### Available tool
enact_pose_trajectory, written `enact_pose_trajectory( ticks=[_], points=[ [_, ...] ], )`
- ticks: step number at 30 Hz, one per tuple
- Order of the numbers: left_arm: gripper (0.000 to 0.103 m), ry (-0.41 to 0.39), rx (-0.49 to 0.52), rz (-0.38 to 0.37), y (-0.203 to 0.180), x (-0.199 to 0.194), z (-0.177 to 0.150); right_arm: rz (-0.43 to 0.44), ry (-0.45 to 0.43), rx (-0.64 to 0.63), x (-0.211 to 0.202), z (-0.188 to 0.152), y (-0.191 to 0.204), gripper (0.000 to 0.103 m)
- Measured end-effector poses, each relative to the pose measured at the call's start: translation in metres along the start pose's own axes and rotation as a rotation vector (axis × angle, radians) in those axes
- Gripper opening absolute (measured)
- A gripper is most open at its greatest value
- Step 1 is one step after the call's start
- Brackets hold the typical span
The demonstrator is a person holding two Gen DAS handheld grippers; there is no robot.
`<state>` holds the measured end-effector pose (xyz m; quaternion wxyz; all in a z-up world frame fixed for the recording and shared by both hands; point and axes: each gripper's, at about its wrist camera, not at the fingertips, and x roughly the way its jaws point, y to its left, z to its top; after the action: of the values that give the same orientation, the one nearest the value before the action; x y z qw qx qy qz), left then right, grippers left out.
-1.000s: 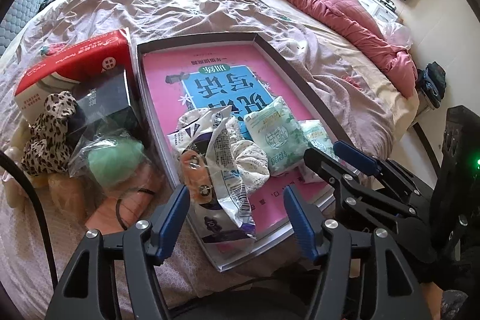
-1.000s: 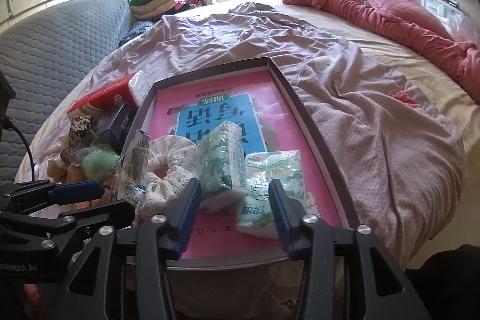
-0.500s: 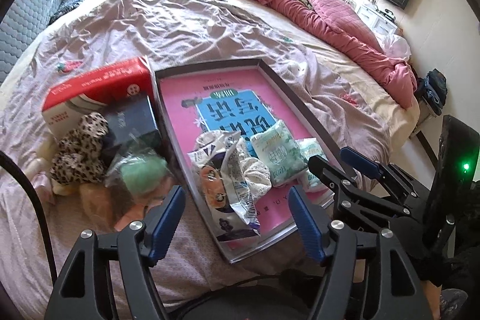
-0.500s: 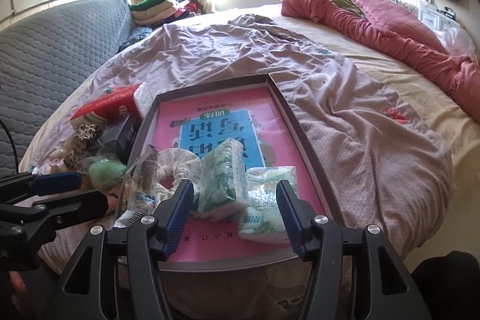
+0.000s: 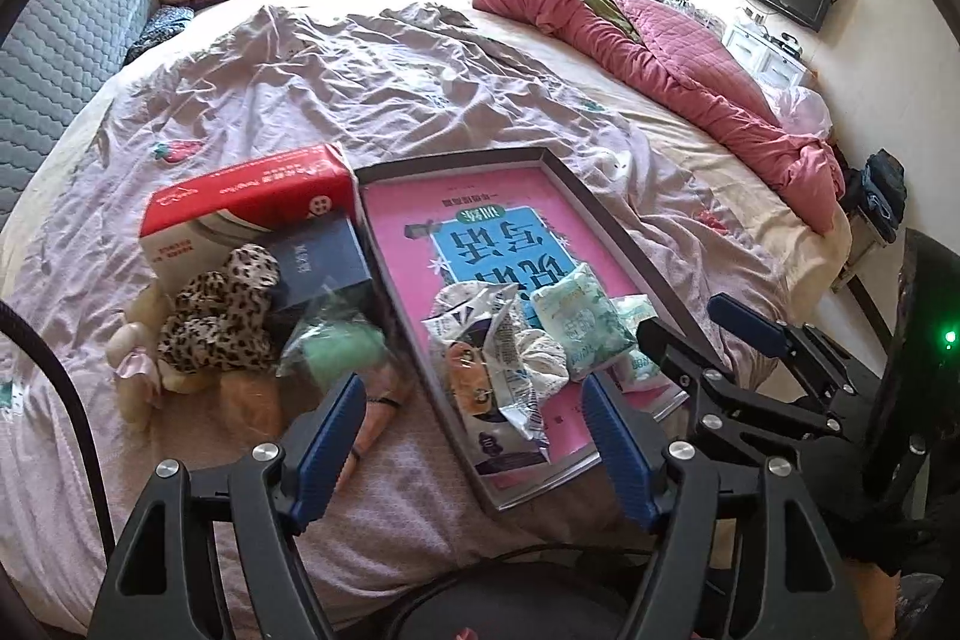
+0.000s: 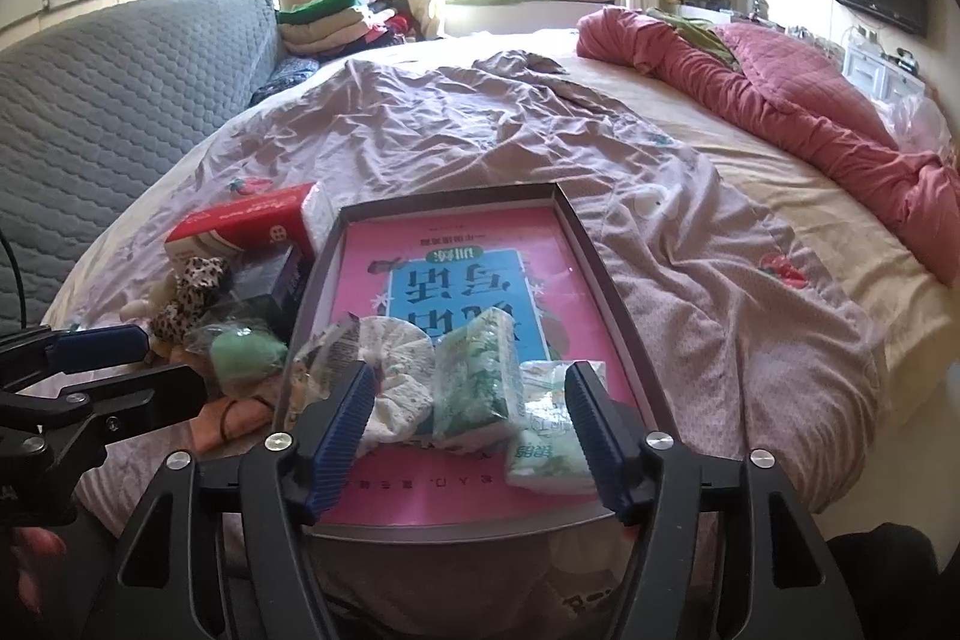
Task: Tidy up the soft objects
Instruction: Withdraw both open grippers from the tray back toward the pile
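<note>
Both tongs, left gripper (image 5: 471, 430) and right gripper (image 6: 471, 430), are spread and hold nothing. The tissue pack (image 6: 477, 385) stands in the tray (image 6: 585, 244), at its near end. It looks light, soft and slippery; a pinch across its middle seems best.

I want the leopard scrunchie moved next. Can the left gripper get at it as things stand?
Probably yes. The left gripper is open and empty, and the leopard scrunchie lies uncovered on top of the pile left of the tray. The bagged green item sits beside it, not over it.

Both tongs (image 5: 471, 439) (image 6: 471, 436) withdrawn — higher; empty
</note>
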<state>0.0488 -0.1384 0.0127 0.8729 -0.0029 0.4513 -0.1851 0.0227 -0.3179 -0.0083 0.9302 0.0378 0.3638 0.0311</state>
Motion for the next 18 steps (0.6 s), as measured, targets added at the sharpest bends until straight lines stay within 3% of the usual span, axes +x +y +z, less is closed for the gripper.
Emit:
enact_pose_trajectory(
  ticks=[18],
  points=[
    [0.075, -0.043, -0.046, 0.040, 0.029, -0.027, 0.002, 0.014, -0.013, -0.064, -0.016, 0.010, 0.033, 0.071]
  ],
)
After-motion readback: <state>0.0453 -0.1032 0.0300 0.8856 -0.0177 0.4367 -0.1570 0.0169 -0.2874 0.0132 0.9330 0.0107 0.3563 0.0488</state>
